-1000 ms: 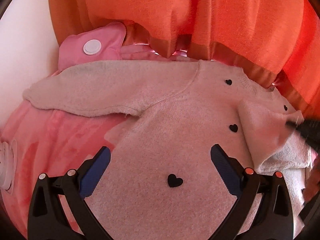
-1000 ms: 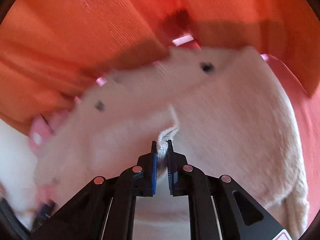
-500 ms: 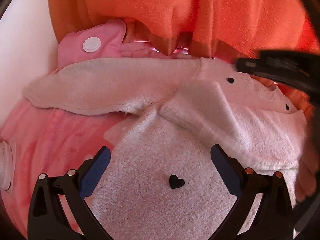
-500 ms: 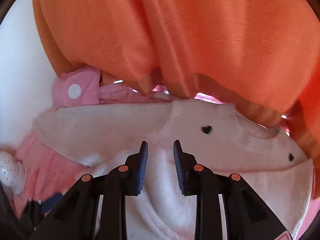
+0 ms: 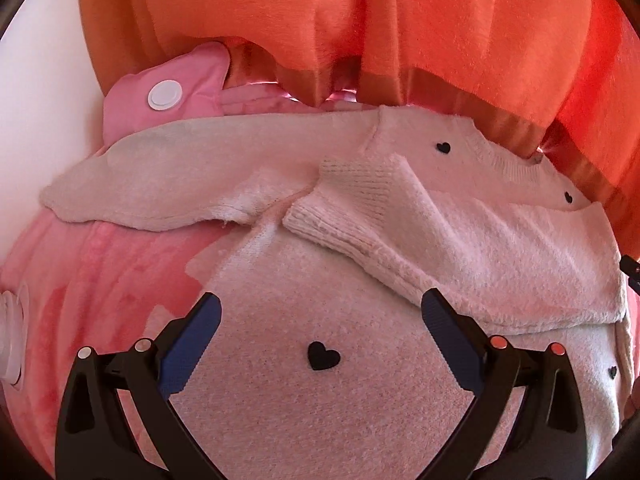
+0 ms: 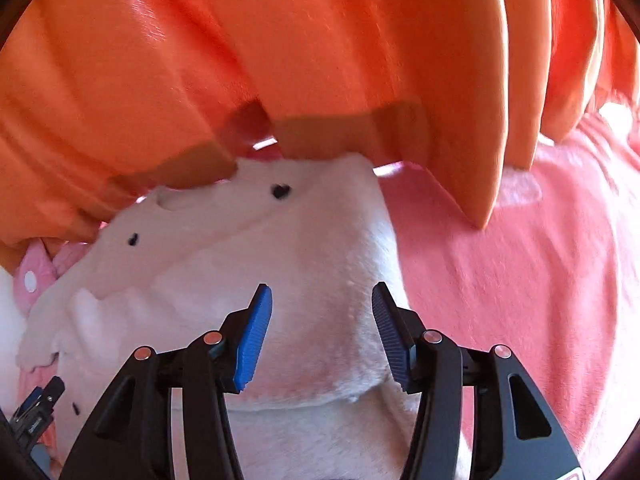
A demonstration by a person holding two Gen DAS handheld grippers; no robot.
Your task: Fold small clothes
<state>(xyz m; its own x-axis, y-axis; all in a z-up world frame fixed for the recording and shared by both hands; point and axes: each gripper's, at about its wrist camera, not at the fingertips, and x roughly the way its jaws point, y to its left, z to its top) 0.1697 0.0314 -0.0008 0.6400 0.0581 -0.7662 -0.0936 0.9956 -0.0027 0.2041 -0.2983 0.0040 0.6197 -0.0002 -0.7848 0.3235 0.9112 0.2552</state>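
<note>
The fuzzy cream knit sweater with black hearts (image 5: 320, 380) has one sleeve folded across its chest, the other sleeve (image 5: 180, 176) seemingly unfolded, while the left gripper (image 5: 320, 344) and right gripper (image 6: 322, 336) hover with jaws apart, holding nothing.

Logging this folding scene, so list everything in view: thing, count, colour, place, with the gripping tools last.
sweater: one, cream with small black hearts, flat on the blanket; one sleeve folded across its chest, the other sleeve stretched out sideways.
blanket: one, pink, beneath the sweater.
polka-dot garment: one, pink with white dots, behind the outstretched sleeve.
curtain: one, orange, hanging behind everything.
left hand-held gripper: one, black with blue pads, open above the sweater front.
right hand-held gripper: one, black with blue pads, open over the sweater.
</note>
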